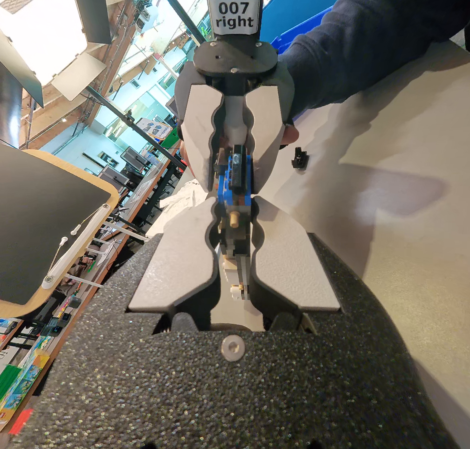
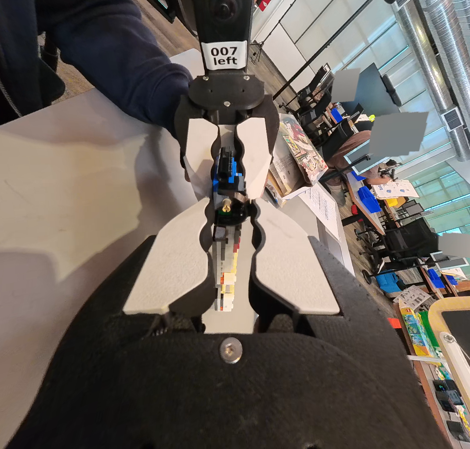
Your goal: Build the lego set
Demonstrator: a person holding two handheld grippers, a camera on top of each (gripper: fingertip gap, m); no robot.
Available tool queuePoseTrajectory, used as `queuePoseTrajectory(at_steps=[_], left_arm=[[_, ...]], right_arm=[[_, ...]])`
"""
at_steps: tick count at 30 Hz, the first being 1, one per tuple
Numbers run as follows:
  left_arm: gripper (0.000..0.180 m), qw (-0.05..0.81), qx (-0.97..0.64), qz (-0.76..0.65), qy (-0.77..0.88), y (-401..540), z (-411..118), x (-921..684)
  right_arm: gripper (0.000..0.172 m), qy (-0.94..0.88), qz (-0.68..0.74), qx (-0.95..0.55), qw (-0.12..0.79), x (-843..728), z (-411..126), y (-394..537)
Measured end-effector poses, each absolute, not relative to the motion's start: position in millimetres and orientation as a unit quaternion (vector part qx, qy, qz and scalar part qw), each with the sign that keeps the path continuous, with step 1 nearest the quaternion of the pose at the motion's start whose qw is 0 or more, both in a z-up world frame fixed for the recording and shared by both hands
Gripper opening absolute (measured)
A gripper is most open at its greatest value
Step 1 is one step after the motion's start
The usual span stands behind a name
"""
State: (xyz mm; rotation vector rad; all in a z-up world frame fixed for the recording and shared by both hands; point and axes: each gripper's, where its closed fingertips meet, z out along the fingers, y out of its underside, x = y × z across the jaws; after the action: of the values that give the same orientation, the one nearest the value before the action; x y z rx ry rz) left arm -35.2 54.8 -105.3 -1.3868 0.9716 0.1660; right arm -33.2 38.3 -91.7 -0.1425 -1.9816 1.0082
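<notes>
I see my left gripper [image 1: 234,202] and right gripper [image 2: 230,202] meet tip to tip above the bench [image 1: 381,156]; both pairs of fingers clamp one brick model [image 1: 235,182] between them; sleeved arms [image 2: 122,62] reach in.

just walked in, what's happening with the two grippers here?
A person in a dark sleeve holds the left gripper and the right gripper nose to nose above a pale table. Both are shut on the same toy-brick model, blue and black at one end, grey and white at the other, each clamping an opposite end. A tan peg sticks out near where the fingertips meet. A small black piece lies loose on the table.
</notes>
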Motion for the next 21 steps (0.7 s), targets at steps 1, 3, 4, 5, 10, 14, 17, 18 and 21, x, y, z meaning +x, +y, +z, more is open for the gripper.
queuePoseTrajectory(at_steps=[1,3,4,5,10,14,17,18,21], left_arm=[[0.022,0.659,-0.613,0.074,0.430,55,-106,-35],[0.022,0.657,-0.614,0.075,0.431,55,-107,-35],[0.022,0.656,-0.614,0.076,0.432,56,-107,-35],[0.022,0.655,-0.615,0.077,0.432,56,-108,-35],[0.022,0.656,-0.617,0.084,0.427,59,-108,-37],[0.022,0.647,-0.633,0.099,0.414,64,-110,-42],[0.022,0.643,-0.645,0.107,0.400,68,-110,-49],[0.022,0.641,-0.649,0.109,0.396,69,-110,-50],[0.022,0.631,-0.657,0.122,0.394,72,-113,-53]], right_arm=[[0.027,-0.799,0.406,-0.057,0.440,-33,-92,38],[0.027,-0.801,0.403,-0.056,0.439,-33,-94,39],[0.027,-0.802,0.402,-0.055,0.439,-33,-94,39],[0.027,-0.802,0.400,-0.054,0.439,-34,-95,39],[0.028,-0.801,0.389,-0.055,0.451,-36,-94,42],[0.037,-0.796,0.381,-0.052,0.467,-38,-92,43],[0.037,-0.790,0.379,-0.060,0.478,-41,-88,44],[0.036,-0.789,0.378,-0.063,0.481,-42,-87,46],[0.024,-0.792,0.373,-0.066,0.479,-43,-88,47]])
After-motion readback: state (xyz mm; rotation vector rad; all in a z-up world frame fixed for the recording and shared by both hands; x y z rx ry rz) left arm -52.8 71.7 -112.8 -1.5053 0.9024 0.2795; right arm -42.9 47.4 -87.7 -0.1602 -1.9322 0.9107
